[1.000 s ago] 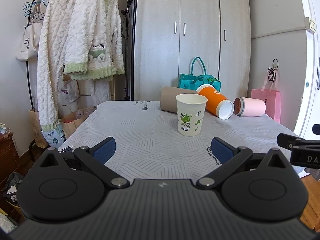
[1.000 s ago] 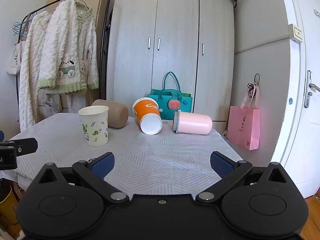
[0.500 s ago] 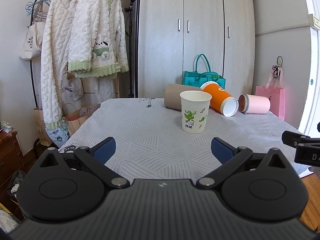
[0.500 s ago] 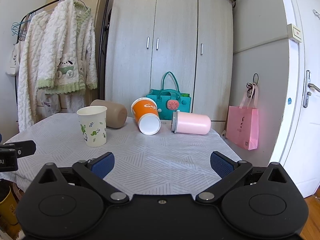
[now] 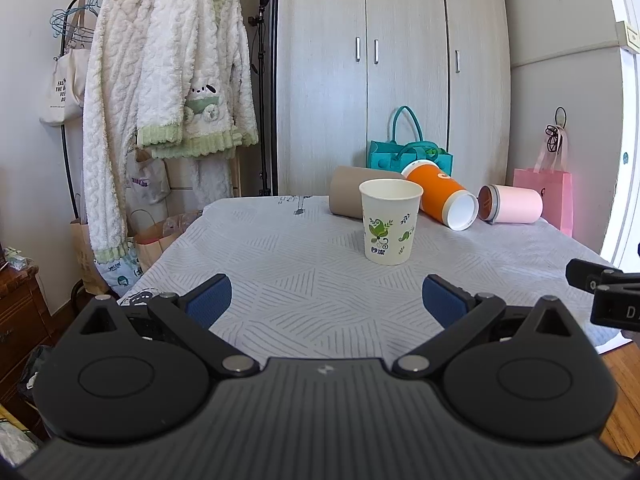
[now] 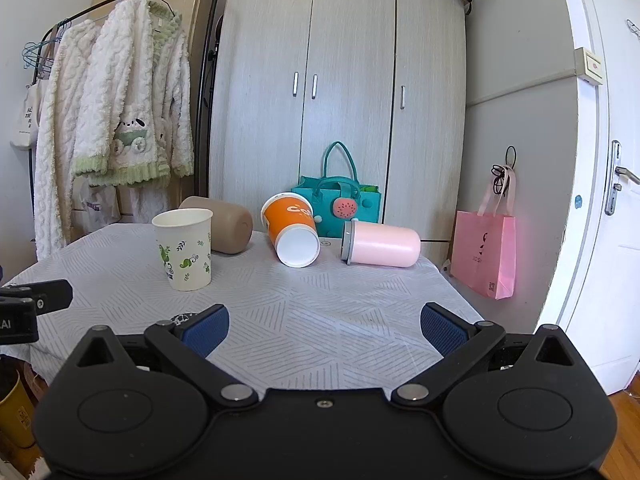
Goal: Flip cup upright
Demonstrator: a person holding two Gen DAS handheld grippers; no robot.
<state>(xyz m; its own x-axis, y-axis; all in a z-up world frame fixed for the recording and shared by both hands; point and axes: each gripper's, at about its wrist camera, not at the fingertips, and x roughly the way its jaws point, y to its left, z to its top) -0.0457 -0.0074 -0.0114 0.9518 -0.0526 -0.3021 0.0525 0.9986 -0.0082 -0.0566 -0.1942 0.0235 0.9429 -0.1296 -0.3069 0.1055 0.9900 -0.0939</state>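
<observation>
Three cups are lying on their sides at the bench's far end: brown cup, orange cup, pink cup. Both the left hand-held gripper and right hand-held gripper are hovering apart, empty. The orange cup is probably light, crushable paper, so gripping mid-wall gently is looking wisest.

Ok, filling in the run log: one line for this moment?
left gripper: open, empty | right gripper: open, empty | leaf-print cup: upright | orange cup, pink cup, brown cup: on sides
</observation>
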